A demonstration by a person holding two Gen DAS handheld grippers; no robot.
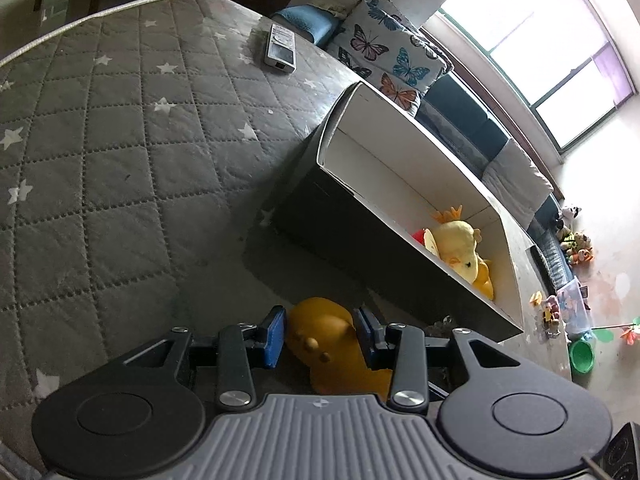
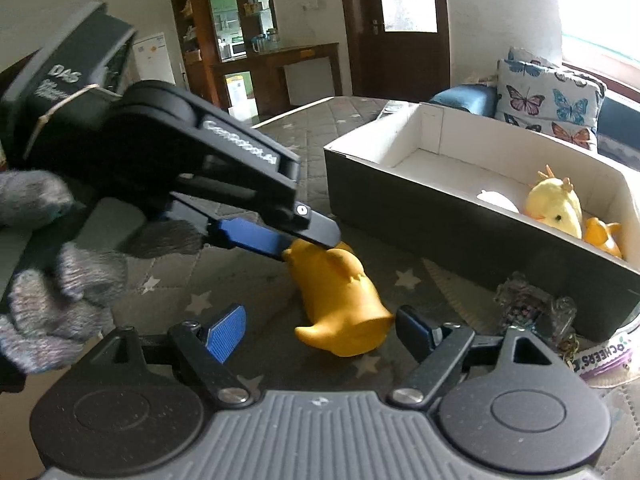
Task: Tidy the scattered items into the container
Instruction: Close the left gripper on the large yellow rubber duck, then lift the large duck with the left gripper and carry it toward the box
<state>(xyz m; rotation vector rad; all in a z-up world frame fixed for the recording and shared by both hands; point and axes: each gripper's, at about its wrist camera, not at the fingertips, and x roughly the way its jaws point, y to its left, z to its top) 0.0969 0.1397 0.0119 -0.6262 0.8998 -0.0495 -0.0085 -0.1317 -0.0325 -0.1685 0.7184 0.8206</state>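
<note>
The left gripper (image 1: 320, 334) holds the yellow rubber duck (image 2: 340, 300) beside the box (image 2: 400, 184). The right gripper (image 2: 320, 330) stands wide, empty. The duck looks light, soft and smooth; grip its narrower body.

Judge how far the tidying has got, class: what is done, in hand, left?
Done: a plush chick and a small orange toy lie in the box. In hand: the left gripper closes around the orange duck. Left: the clear trinket beside the box.

Daylight floods in from the window (image 1: 536, 40), which is blown out to white glare. The box (image 1: 348, 216) casts soft shadow. Fisheye bends edges; the gloved hand (image 2: 44, 280) blurs.
</note>
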